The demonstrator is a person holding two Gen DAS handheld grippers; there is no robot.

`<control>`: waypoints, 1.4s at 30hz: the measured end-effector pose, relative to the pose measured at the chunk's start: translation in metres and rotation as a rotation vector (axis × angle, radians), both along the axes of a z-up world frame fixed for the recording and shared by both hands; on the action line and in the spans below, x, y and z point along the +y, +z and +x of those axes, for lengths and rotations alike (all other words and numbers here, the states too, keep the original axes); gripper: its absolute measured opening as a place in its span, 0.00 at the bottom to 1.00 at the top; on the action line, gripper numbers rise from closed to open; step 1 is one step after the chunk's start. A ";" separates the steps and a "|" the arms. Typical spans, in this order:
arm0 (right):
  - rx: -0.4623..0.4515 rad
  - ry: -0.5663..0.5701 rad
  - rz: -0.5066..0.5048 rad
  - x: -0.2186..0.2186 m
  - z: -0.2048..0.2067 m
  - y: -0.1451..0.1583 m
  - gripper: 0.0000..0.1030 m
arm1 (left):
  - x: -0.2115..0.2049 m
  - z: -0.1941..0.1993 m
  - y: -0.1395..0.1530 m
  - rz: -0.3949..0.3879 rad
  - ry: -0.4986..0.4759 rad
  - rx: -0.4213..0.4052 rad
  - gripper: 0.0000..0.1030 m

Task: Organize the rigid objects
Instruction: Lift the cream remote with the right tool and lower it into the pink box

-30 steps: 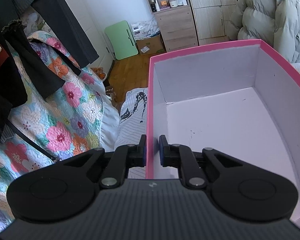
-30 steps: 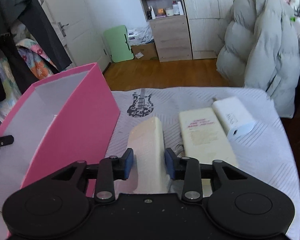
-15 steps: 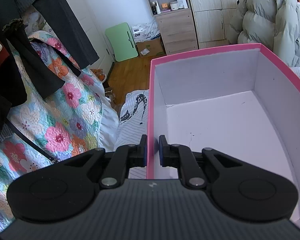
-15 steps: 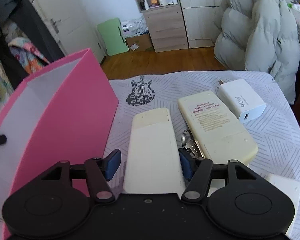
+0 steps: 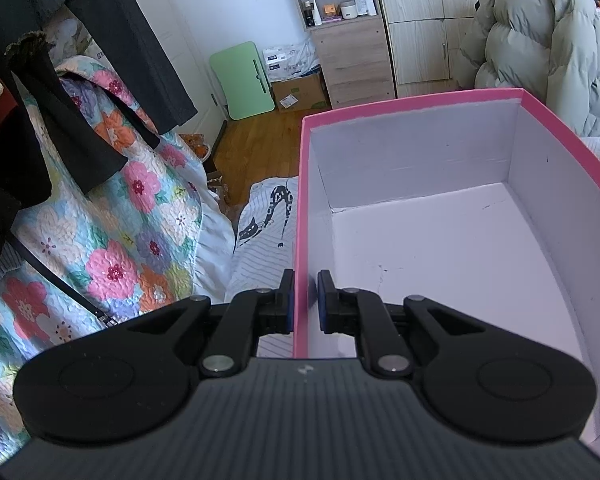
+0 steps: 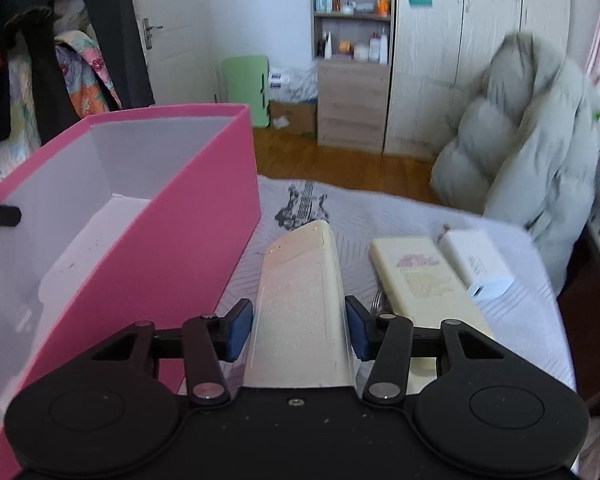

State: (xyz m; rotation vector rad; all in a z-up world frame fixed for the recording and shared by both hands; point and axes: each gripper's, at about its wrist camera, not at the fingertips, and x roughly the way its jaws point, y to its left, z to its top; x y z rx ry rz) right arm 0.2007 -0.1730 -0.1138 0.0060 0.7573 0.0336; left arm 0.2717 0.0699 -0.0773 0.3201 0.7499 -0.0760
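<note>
A pink box (image 5: 416, 102) with a white, empty inside stands on the striped cloth; it also shows in the right wrist view (image 6: 188, 232). My left gripper (image 5: 305, 300) is shut on the box's left wall. My right gripper (image 6: 299, 326) is shut on a cream remote (image 6: 300, 280), which is lifted and tilted up beside the box. A second cream remote (image 6: 416, 280) and a white charger (image 6: 476, 266) lie on the cloth to the right.
A keyring (image 6: 378, 300) peeks out between the two remotes. A grey puffer coat (image 6: 520, 152) hangs at the right. A floral quilt (image 5: 112, 232) and dark clothes (image 5: 84, 72) are at the left. The cloth's far edge drops to a wooden floor (image 6: 340, 164).
My right gripper opened wide around the cream remote, then shut on it and lifted it, tilting upward. The left gripper kept its hold on the box wall.
</note>
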 end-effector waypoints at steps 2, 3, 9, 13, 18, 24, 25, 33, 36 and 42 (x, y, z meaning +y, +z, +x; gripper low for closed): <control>-0.037 0.010 -0.031 0.004 -0.006 0.005 0.53 | 0.001 0.001 0.000 -0.002 0.000 0.001 0.10; -0.046 0.008 -0.031 0.005 -0.009 0.007 0.53 | 0.001 0.001 0.000 0.001 0.000 0.000 0.10; -0.111 -0.020 -0.017 0.005 -0.023 0.025 0.53 | 0.002 0.001 -0.001 -0.003 0.001 0.006 0.10; -0.175 0.005 0.020 0.006 -0.034 0.054 0.53 | 0.003 0.001 -0.002 0.001 0.000 0.005 0.10; -0.156 0.149 0.158 0.023 -0.027 0.085 0.53 | 0.002 0.001 -0.002 -0.004 -0.004 0.002 0.09; 0.023 0.224 0.326 0.056 0.024 0.085 0.53 | 0.003 0.000 -0.002 -0.008 -0.002 -0.002 0.09; 0.051 0.233 0.346 0.062 0.034 0.082 0.53 | 0.003 0.000 -0.002 -0.007 -0.002 -0.003 0.09; 0.269 0.233 0.351 0.112 0.104 0.036 0.53 | 0.002 0.001 -0.001 -0.007 0.004 0.000 0.09; 0.323 0.214 0.361 0.119 0.118 0.018 0.53 | 0.001 0.000 -0.001 -0.004 0.001 0.000 0.09; 0.411 0.151 0.460 0.124 0.131 -0.007 0.53 | 0.001 0.001 -0.001 0.001 0.001 -0.001 0.09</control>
